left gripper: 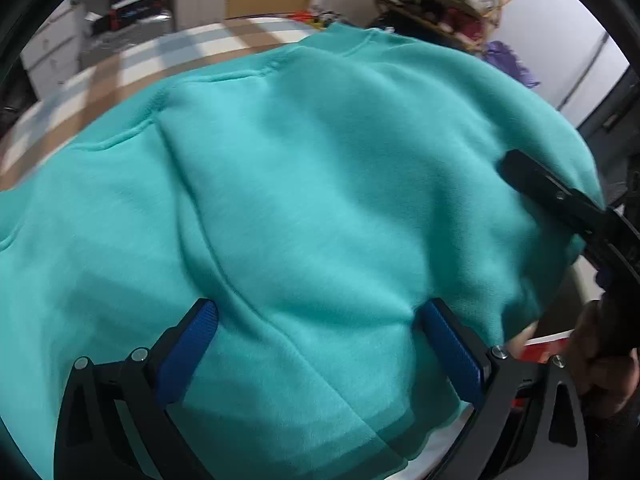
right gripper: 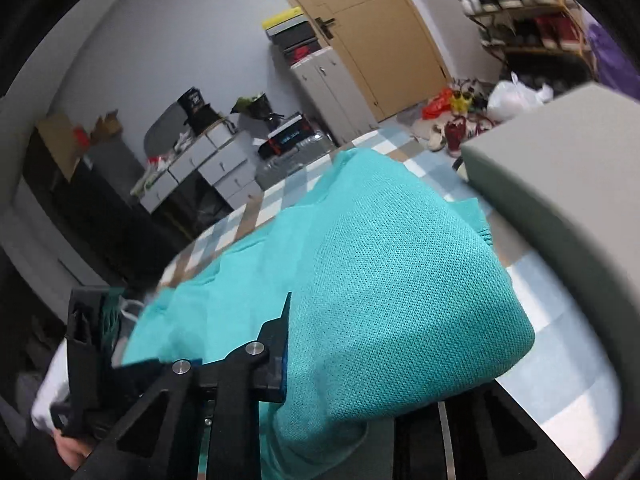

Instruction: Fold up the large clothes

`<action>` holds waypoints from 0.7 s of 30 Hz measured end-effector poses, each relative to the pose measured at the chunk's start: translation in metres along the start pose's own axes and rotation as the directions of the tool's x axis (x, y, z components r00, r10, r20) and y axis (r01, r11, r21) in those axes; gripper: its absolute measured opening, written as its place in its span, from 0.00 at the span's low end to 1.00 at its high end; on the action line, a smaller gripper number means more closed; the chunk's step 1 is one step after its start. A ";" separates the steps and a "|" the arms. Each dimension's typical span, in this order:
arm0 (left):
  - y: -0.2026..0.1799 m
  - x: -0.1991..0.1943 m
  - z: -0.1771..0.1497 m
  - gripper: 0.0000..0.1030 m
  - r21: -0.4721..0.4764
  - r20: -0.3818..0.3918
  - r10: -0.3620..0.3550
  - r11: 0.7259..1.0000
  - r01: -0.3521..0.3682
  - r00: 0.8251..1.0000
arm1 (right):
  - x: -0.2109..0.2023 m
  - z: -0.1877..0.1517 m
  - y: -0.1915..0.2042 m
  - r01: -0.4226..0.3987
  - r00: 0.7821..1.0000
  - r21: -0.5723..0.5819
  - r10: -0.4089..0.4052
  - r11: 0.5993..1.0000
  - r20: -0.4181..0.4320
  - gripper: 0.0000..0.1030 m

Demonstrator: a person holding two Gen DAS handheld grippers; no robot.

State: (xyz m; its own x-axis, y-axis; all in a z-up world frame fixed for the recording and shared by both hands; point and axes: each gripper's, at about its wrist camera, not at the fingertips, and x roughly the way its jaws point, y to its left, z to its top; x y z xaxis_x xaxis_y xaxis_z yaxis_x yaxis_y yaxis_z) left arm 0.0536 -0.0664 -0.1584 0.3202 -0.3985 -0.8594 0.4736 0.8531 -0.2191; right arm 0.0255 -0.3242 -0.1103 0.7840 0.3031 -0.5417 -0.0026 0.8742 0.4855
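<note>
The teal sweatshirt (left gripper: 304,200) lies spread on a checked bed cover (left gripper: 132,64). The left gripper (left gripper: 316,356) hangs released over it; the right gripper (right gripper: 320,344) clenches a fold. No writing is legible.

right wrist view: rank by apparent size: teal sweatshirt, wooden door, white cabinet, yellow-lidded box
1. Teal sweatshirt: fills the middle, though it is nearest the camera.
2. Wooden door
3. White cabinet
4. Yellow-lidded box

Fisheye distortion and distance make this apparent size only.
</note>
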 end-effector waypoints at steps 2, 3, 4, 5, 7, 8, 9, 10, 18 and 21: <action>-0.015 0.007 0.009 0.96 0.016 -0.004 -0.061 0.998 0.061 0.998 | -0.011 0.009 -0.006 0.050 0.998 -0.054 -0.048 0.997 0.029 0.20; -0.023 0.005 0.013 0.93 0.033 -0.015 -0.077 0.996 0.077 0.997 | -0.017 0.011 -0.007 0.073 0.997 -0.081 -0.070 0.994 0.043 0.20; -0.027 -0.002 0.015 0.90 0.034 -0.010 -0.086 0.996 0.086 0.996 | -0.025 0.016 -0.011 0.094 0.995 -0.097 -0.089 0.991 0.053 0.20; -0.029 -0.010 0.014 0.88 0.034 0.003 -0.090 0.995 0.090 0.996 | -0.030 0.021 -0.016 0.095 0.995 -0.095 -0.090 0.991 0.051 0.20; -0.032 -0.028 0.009 0.88 0.055 0.056 -0.018 0.998 0.015 0.998 | -0.034 0.027 -0.022 0.097 0.995 -0.098 -0.093 0.990 0.042 0.19; -0.032 -0.027 0.005 0.88 0.073 0.056 0.053 0.996 -0.057 0.997 | -0.036 0.028 -0.023 0.101 0.995 -0.111 -0.098 0.989 0.036 0.19; -0.031 -0.020 0.003 0.88 0.087 0.029 0.065 0.994 -0.067 0.997 | -0.037 0.028 -0.023 0.107 0.994 -0.128 -0.104 0.986 0.031 0.19; -0.025 -0.002 0.000 0.88 0.071 -0.023 0.043 0.997 -0.041 0.999 | -0.036 0.027 -0.022 0.115 0.993 -0.142 -0.113 0.983 0.028 0.19; -0.045 0.020 0.015 0.90 0.060 -0.051 0.003 0.998 0.000 0.999 | -0.036 0.025 -0.029 0.093 0.995 -0.129 -0.087 0.987 0.050 0.19; -0.059 0.026 0.031 0.90 0.057 -0.045 -0.084 0.995 0.086 0.995 | -0.049 0.045 -0.026 0.133 0.990 -0.150 -0.124 0.980 0.070 0.19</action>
State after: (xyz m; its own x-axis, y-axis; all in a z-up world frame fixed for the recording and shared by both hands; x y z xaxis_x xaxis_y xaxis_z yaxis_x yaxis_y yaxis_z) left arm 0.0598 -0.1376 -0.1537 0.2425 -0.4532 -0.8578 0.5454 0.7949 -0.2658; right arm 0.0149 -0.3782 -0.0657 0.8199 0.1651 -0.5482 0.0088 0.9538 0.3004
